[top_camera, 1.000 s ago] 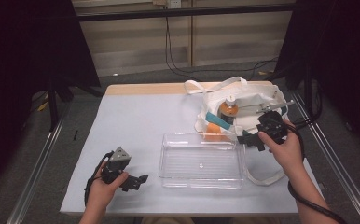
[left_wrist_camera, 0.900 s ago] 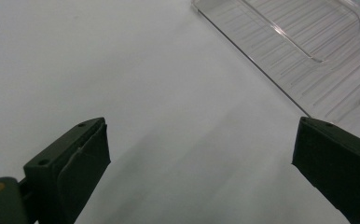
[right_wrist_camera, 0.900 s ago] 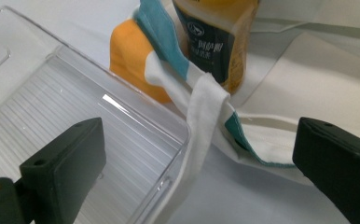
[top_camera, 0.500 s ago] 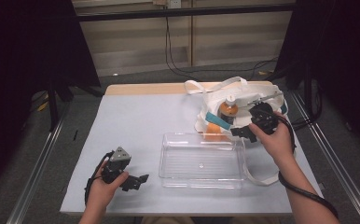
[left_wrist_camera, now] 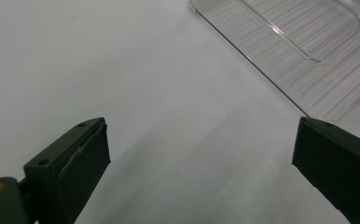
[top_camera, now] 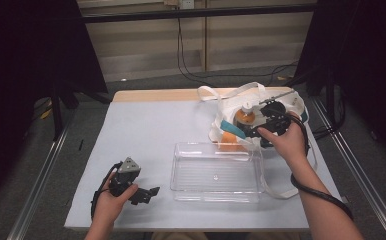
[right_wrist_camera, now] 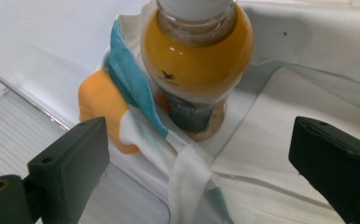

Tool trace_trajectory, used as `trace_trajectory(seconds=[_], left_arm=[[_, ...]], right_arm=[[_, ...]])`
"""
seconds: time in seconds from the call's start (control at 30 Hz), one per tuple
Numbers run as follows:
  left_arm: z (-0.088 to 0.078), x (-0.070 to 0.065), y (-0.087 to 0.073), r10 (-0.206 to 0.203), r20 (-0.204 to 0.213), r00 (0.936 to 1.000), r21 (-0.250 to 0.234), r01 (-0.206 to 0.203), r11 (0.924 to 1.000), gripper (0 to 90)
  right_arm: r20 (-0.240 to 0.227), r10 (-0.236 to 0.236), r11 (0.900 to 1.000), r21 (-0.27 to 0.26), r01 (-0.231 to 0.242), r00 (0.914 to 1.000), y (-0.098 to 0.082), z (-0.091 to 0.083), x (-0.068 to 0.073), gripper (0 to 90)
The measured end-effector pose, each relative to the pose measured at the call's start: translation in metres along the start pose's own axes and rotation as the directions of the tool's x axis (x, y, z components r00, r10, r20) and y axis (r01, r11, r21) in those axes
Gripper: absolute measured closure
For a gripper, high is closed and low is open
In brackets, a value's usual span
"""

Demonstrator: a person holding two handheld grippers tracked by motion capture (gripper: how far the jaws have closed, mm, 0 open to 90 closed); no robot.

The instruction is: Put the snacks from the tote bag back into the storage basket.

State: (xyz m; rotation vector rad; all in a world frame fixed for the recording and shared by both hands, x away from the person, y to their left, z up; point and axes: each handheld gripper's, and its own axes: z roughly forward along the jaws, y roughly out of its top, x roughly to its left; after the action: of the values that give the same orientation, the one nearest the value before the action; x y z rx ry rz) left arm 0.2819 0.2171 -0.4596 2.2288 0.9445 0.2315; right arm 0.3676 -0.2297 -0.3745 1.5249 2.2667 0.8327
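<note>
Overhead, the high view is showing the left gripper resting on the near left part of the pale table, held in the person's left hand. The right gripper is hovering at the mouth of a white tote bag lying at the far right of the table. An orange drink bottle with a white cap is sitting inside that bag. A clear plastic tray is lying just near of the bag, between the two hands.

Next, the left gripper view is showing its jaws standing wide apart over bare table, gripping nothing, with a corner of the clear plastic tray at the far right.

Finally, the right gripper view is showing its jaws spread wide, having just been closing slightly, with nothing pressed between them. The orange drink bottle is standing beyond them, inside the white tote bag, beside a teal-edged fold and an orange object.
</note>
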Motion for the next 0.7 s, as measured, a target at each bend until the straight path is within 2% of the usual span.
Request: trace_trajectory(seconds=[0.37, 0.4, 0.63, 0.7], left_arm=[[0.001, 0.0, 0.0, 0.004, 0.004, 1.0, 0.004, -0.004, 1.0, 3.8], [0.002, -0.001, 0.0, 0.003, 0.001, 1.0, -0.007, -0.003, 1.0, 3.8], [0.001, 0.0, 0.0, 0.005, 0.004, 1.0, 0.012, -0.005, 0.9999, 3.9], [0.002, 0.0, 0.0, 0.007, 0.001, 1.0, 0.0, -0.007, 1.0, 3.9]], right_arm=[[0.055, 0.033, 0.999, 0.012, -0.034, 0.998, 0.013, 0.01, 0.002, 9.3], [0.062, 0.039, 0.999, 0.013, -0.04, 0.9973, 0.014, 0.011, 0.002, 9.9], [0.073, 0.055, 0.998, 0.018, -0.057, 0.9958, 0.019, 0.017, 0.002, 11.2], [0.077, 0.056, 0.998, 0.022, -0.058, 0.9954, 0.021, 0.018, 0.004, 11.2]])
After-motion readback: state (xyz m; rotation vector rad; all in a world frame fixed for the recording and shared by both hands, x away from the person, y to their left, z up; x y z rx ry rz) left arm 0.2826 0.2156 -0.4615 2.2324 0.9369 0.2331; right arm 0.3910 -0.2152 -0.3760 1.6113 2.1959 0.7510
